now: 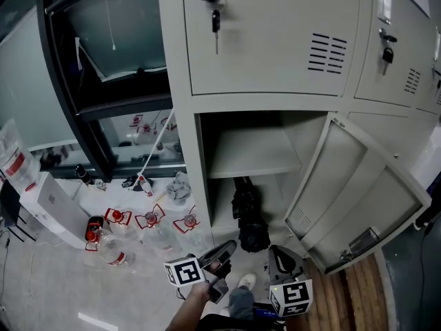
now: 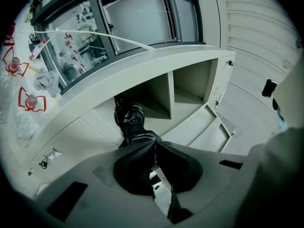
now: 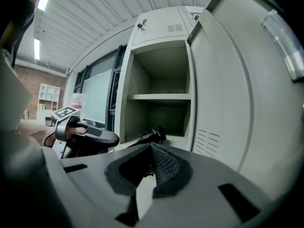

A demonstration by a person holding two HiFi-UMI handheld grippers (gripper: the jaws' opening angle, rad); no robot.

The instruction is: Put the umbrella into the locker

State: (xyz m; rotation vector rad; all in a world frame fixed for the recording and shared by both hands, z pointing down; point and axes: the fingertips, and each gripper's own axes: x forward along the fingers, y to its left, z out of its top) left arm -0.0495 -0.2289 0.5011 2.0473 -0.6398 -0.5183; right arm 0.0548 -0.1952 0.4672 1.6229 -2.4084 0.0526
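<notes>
While the umbrella (image 1: 247, 212) lay in the bottom part of the open locker (image 1: 201, 185), its near end seemed to poke out. The left tongs (image 1: 224, 249) and the right tongs (image 1: 278, 258) were pinched together and held nothing. If the door (image 1: 358, 192) swung in, it could bump that end and stay open.
</notes>
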